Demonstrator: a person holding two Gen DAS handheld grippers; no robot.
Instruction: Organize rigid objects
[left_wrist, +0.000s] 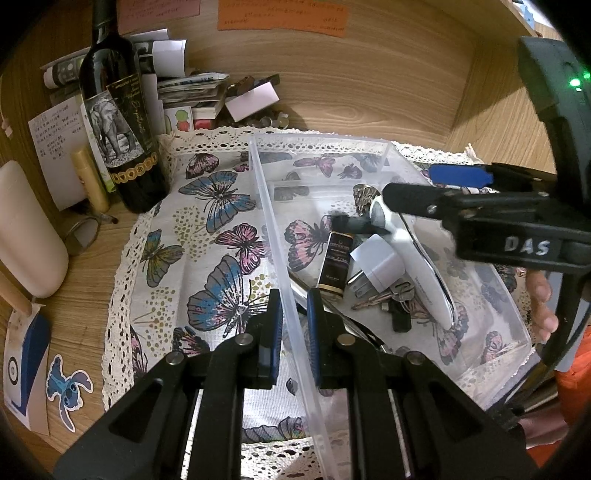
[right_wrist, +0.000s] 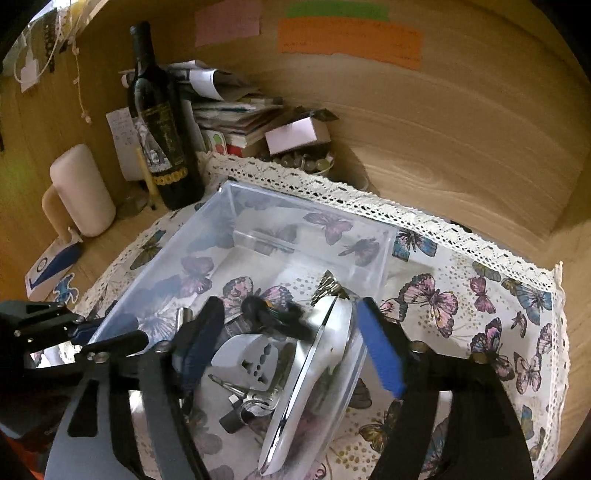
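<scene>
Left wrist | butterfly cloth (left_wrist: 221, 206) on wooden desk (left_wrist: 85, 280) | wood-panel wall (left_wrist: 369, 81)

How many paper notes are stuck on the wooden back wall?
3 show in the right wrist view: a pink note at upper left, a green note at top centre, an orange note just below it. More may lie outside view.

- The dark object (right_wrist: 273, 317) above the white travel adapter (right_wrist: 247, 363) is motion-blurred; its shape cannot be told.
- The keys (left_wrist: 388, 295) lie partly under the adapter and the white handle-shaped device (left_wrist: 417, 266).
- Writing on the orange note (right_wrist: 351, 40) on the far wall is too small to read.
- The wine bottle (left_wrist: 118, 110) is cut off at the neck by the top edge.
- The clear bin (left_wrist: 291, 306) has its near end hidden behind the left hand-held gripper (left_wrist: 293, 314).
</scene>
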